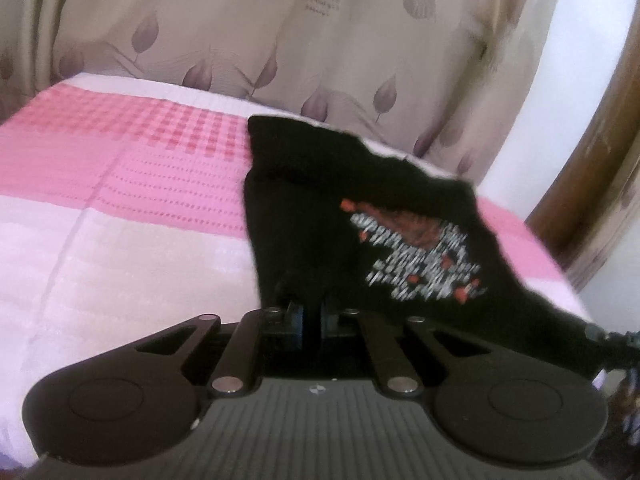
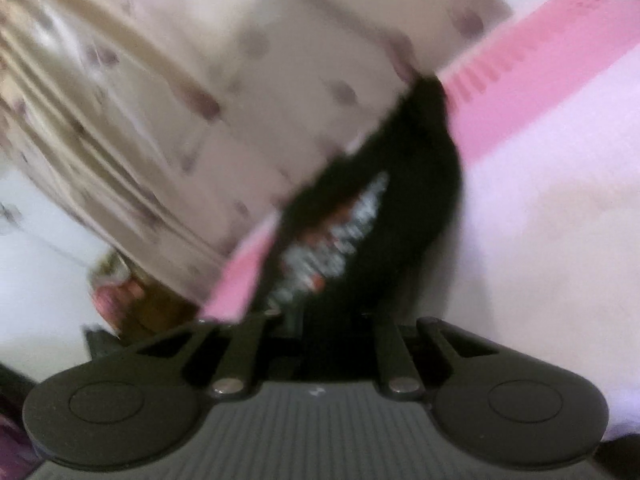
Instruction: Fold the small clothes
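Observation:
A small black garment point(image 1: 340, 200) with a white and red print hangs stretched above a pink and white bedspread point(image 1: 120, 208). My left gripper point(image 1: 312, 308) is shut on its near edge, the fabric pinched between the blue pads. In the right wrist view, which is tilted and blurred, the same black garment point(image 2: 384, 216) runs up from my right gripper point(image 2: 320, 320), which is shut on it. The right gripper's tip also shows at the right edge of the left wrist view point(image 1: 612, 338), holding the garment's other end.
A beige curtain point(image 1: 280, 40) with purple leaf prints hangs behind the bed. A wooden frame point(image 1: 592, 184) and white wall stand at the right. The bedspread point(image 2: 540, 200) fills the right side of the right wrist view.

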{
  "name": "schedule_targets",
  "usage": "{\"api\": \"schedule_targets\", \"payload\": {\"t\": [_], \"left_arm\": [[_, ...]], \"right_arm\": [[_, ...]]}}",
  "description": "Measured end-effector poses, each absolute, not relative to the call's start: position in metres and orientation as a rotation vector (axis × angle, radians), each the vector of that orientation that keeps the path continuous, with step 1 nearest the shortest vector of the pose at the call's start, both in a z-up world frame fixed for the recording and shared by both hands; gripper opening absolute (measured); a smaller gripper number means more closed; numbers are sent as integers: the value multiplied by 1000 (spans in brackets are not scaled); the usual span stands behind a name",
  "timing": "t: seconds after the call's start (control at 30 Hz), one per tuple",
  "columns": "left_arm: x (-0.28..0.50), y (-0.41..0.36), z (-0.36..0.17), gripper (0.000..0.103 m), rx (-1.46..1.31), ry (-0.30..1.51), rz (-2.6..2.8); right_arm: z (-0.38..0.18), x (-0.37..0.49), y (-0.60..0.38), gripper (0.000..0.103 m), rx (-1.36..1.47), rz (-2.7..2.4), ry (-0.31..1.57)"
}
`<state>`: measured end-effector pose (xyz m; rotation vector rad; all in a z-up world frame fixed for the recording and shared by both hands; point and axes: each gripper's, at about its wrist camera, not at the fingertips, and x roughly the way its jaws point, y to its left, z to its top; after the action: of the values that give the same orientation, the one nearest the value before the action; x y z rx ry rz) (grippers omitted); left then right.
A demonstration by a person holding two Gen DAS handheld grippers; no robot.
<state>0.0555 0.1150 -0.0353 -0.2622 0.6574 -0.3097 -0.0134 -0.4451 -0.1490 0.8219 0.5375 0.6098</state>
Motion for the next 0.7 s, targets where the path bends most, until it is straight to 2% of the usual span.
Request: {"api": "schedule_targets", "payload": {"t": [0.3, 0.7], "left_arm": [[79, 111, -3, 7, -359, 548, -310], [174, 108, 27, 7, -395, 457, -241]], "right_arm": [[-118, 27, -455, 13, 942, 641, 411], [-110, 152, -470, 13, 978, 532, 409]]}}
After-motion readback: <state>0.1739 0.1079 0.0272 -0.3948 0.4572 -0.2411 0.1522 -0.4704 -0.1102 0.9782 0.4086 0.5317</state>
